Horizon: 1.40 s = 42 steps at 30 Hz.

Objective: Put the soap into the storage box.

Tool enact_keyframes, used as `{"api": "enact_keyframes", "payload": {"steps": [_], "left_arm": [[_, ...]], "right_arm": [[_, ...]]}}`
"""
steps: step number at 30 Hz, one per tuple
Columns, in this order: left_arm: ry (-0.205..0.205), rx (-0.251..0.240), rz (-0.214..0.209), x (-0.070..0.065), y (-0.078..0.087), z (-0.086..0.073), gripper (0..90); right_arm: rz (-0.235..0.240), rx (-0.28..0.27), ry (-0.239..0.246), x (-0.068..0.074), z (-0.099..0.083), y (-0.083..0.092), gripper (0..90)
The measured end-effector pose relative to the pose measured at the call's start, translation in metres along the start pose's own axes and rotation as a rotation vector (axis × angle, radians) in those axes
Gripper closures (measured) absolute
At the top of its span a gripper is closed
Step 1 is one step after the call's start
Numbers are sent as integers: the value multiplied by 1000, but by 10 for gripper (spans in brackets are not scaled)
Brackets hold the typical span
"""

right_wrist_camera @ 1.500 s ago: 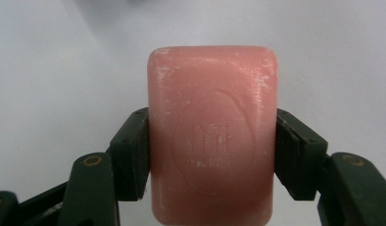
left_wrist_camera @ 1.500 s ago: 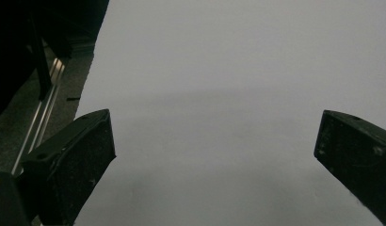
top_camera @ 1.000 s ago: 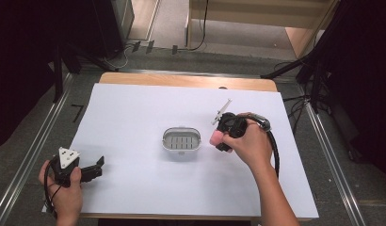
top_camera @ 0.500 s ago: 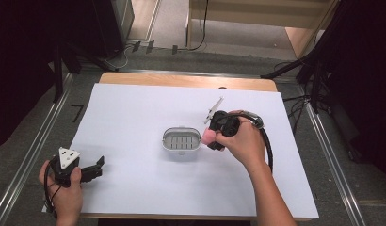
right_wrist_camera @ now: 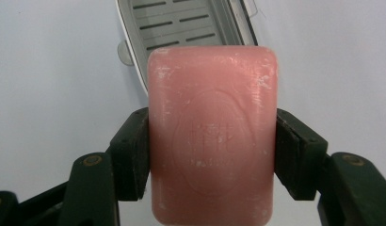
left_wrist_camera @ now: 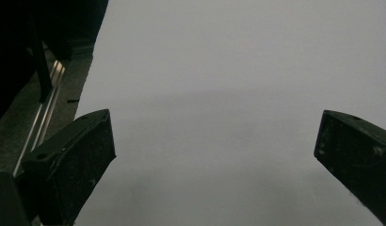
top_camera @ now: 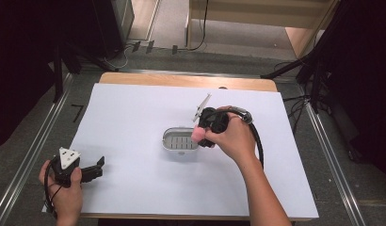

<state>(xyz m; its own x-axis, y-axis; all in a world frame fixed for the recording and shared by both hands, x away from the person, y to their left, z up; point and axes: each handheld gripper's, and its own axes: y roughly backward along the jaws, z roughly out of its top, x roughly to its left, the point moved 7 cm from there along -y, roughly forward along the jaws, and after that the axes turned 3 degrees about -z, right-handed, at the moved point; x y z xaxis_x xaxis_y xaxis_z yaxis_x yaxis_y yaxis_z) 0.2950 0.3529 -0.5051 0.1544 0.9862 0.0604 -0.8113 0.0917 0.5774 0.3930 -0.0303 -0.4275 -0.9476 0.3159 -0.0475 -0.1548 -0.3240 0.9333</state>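
Wooden table (top_camera: 134,78), white sheet (top_camera: 134,117), grey soap dish (top_camera: 180,141)

Bright, even overhead light on the white sheet (top_camera: 134,122); dark surroundings, soft, slightly blurred pictures.

Lab recording bay: paper-covered table (top_camera: 134,188), black curtains (top_camera: 21,70), floor rails (top_camera: 31,155), cables (top_camera: 200,28).

- Left gripper (top_camera: 98,165): black body, grey three-cornered plate on top, black cable trailing by the wrist.
- Right gripper (right_wrist_camera: 212,155): black blocky jaws, brass-coloured pivot screws; thick black cable looping along the forearm.
- Forearms apparently bare, no sleeves visible.
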Motion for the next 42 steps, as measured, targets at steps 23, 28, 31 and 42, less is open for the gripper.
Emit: {"api": "enact_keyframes", "payload": {"steps": [23,28,31,42], "left_arm": [[-4,5,-6,0,0,0,0],[-1,5,-8,0,-1,0,0],[0,6,-8,0,0,0,0],[1,8,-7,0,-1,0,0]], "right_arm": [[41,-2,137,9,43,-27,386],[49,7,164,12,49,-33,385],[58,18,176,13,52,-38,386],[57,27,207,12,58,-46,386]]}}
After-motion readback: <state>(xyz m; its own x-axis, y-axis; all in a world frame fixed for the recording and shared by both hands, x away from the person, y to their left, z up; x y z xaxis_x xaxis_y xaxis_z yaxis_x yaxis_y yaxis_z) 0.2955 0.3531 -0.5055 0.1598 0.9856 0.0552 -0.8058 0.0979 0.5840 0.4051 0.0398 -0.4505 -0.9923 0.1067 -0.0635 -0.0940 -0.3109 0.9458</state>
